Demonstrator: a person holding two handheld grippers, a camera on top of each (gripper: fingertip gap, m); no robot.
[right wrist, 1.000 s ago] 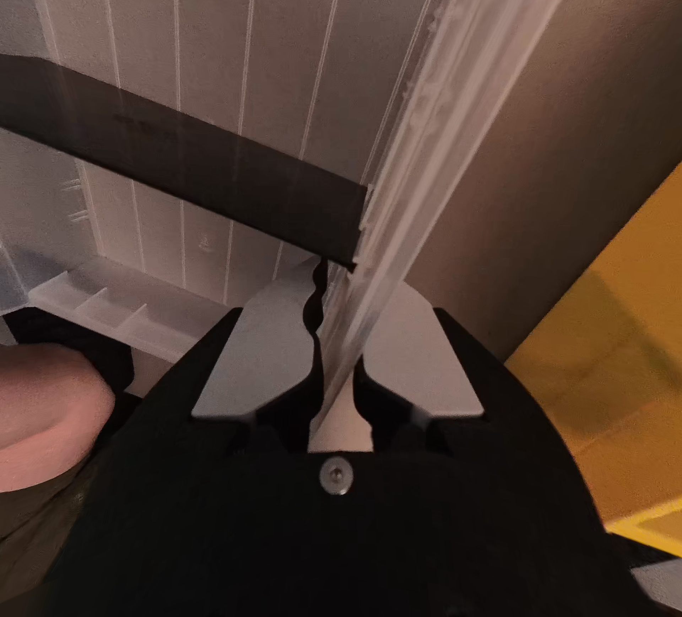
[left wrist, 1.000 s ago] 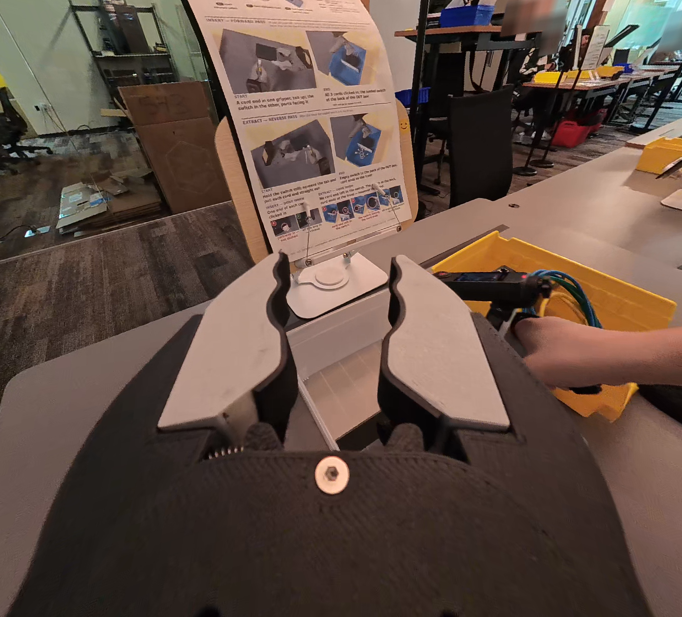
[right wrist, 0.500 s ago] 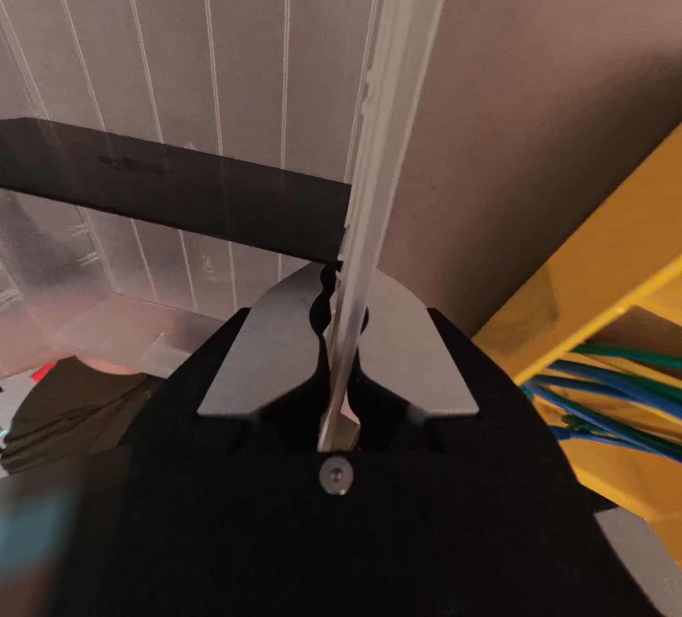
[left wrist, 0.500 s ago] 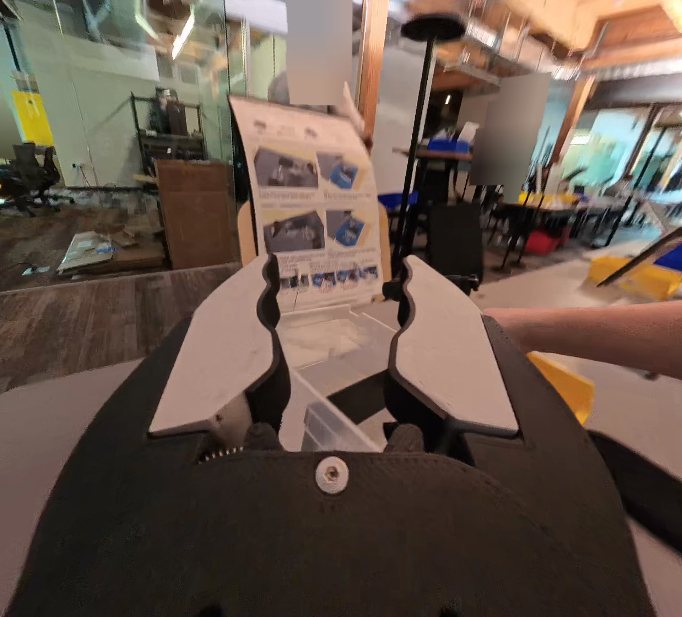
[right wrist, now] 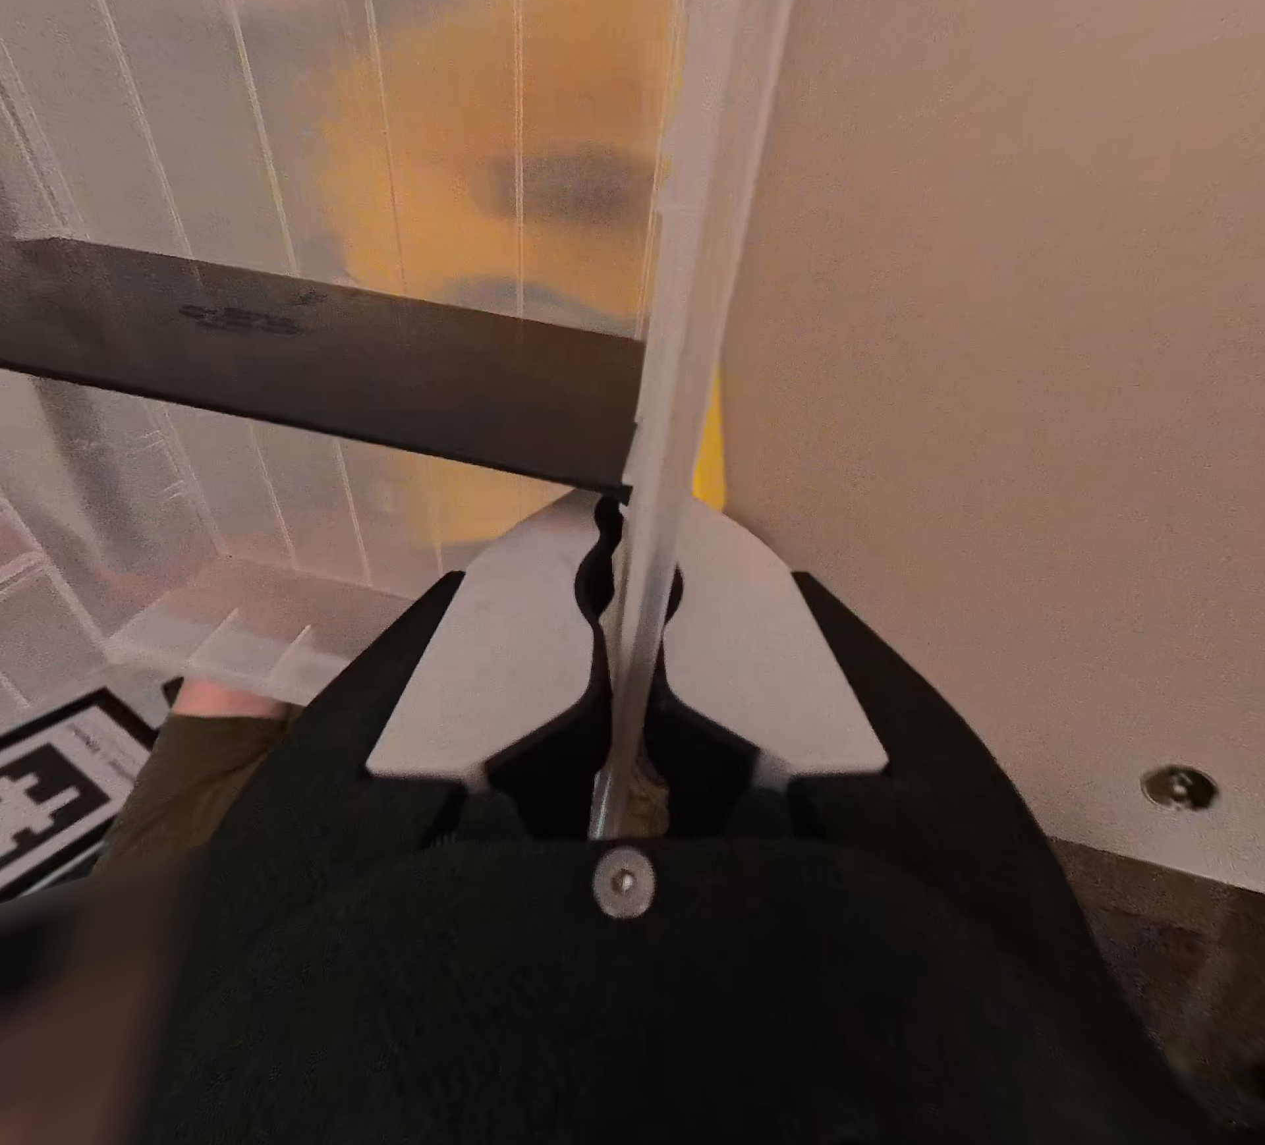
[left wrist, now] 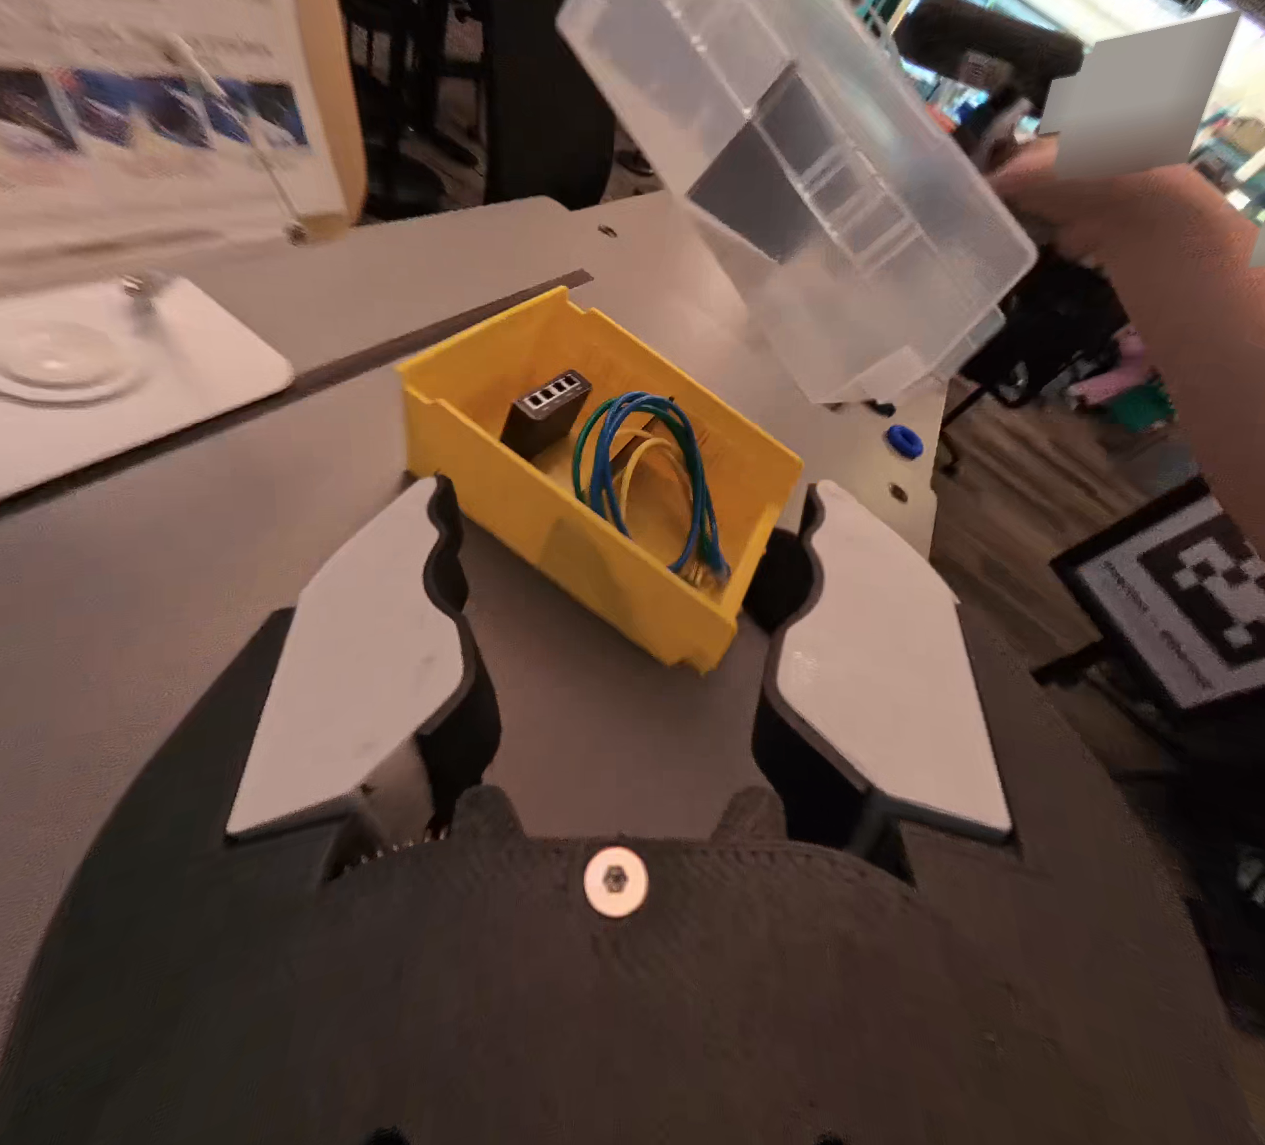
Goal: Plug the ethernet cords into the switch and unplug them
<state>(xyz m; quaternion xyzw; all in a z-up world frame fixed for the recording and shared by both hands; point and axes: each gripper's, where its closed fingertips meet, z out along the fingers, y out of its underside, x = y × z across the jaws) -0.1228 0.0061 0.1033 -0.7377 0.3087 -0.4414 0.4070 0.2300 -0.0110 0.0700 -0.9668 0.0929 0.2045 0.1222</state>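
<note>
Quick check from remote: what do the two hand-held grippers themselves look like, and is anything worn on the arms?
Both match: left hand-held gripper and right hand-held gripper have a textured black body, a silver screw at centre, and two pale grey fingers with wavy black inner edges. A dark olive sleeve shows beside the right one.

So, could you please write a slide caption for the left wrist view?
Open left gripper above yellow bin holding switch and cords.

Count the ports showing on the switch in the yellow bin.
4, side by side in one row along the upturned face of the switch, which lies in the far end of the yellow bin beside the cords. More may sit on hidden faces.
</note>
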